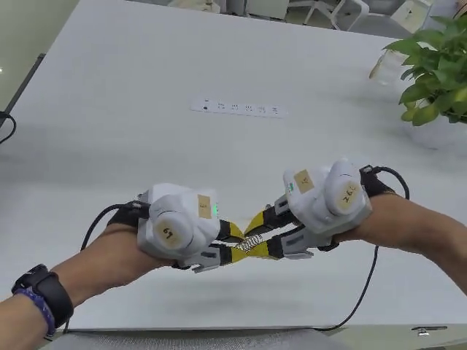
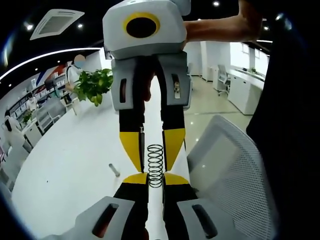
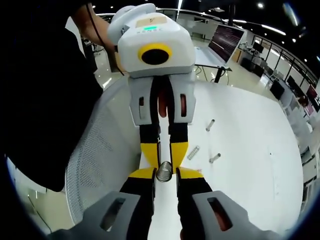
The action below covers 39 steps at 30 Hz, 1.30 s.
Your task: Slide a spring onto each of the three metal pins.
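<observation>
Between the two tip pairs, up off the table: spring, axis running tip to tip. On one end of spring: right gripper, clamped across the coils, coil mouth seen end-on in the right gripper view. On the opposite end: left gripper, jaws nearly together. Can't tell whether biting on the coils or on something inside them. Likely step: threading, nose to nose.

To do it well, as a judgement:
- Line both gripper axes up on spring's axis before pushing. Off-angle = probable jam at the coil mouth.
- Feed in short strokes, straight along spring. No twisting.
- Light squeeze only. Soft coils by the look, easy to flatten.
- Regrip nearer the leading end at first sign of bowing.
- Carry the work further in over table. Near edge close by on the person's side of spring, so risk of a drop to the floor.

Beyond spring, lying on table: spare spring, pin just beside that, second pin further out. Well beyond spring: power strip. Far right of spring: plant.
</observation>
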Motion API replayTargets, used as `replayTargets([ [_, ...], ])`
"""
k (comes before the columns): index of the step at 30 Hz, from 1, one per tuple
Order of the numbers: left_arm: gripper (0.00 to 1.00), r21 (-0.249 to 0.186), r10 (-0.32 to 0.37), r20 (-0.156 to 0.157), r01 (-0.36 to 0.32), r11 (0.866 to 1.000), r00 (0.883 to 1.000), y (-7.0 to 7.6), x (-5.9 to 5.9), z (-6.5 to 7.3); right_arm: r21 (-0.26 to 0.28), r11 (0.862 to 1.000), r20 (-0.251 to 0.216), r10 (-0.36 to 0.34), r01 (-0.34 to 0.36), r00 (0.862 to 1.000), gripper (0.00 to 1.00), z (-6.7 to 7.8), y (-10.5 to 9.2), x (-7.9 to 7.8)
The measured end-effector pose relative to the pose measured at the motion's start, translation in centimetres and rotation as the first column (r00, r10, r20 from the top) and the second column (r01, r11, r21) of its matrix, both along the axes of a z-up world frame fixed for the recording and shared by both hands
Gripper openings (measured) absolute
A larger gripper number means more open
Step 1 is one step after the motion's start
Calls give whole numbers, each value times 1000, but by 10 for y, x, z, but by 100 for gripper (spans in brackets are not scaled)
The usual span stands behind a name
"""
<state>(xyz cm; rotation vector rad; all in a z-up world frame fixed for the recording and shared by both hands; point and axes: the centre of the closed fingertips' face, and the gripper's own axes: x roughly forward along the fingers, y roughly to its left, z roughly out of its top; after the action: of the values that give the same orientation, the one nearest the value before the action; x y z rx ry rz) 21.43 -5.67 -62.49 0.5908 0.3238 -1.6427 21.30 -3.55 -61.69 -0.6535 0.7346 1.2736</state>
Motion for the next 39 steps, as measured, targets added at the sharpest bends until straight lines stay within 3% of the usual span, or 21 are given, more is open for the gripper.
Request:
replayTargets([
  [4, 2, 13, -1, -12, 1, 1000, 1000, 0, -1, -3, -2, 1000, 2, 12, -12, 1000, 12, 0, 2, -1],
  [7, 2, 17, -2, -21, 3, 1000, 1000, 0, -2, -4, -51, 998, 3, 43, -43, 999, 10, -9, -1, -5],
  [17, 1, 40, -11, -30, 12, 999, 999, 0, -4, -12, -43, 998, 0, 43, -43, 999, 9, -10, 2, -5],
  [31, 3, 12, 13, -68, -13, 1000, 998, -2, -2, -19, -38, 999, -13, 13, -14, 1000, 8, -16, 2, -3],
  [35, 8, 34, 46, -60, -44, 998, 997, 5, 2, -27, -42, 999, -13, 15, -16, 1000, 8, -19, 4, -1],
  [39, 17, 49, 91, -75, -88, 995, 993, 19, 5, -34, -43, 999, -9, 16, -17, 1000, 8, -20, 6, 2],
])
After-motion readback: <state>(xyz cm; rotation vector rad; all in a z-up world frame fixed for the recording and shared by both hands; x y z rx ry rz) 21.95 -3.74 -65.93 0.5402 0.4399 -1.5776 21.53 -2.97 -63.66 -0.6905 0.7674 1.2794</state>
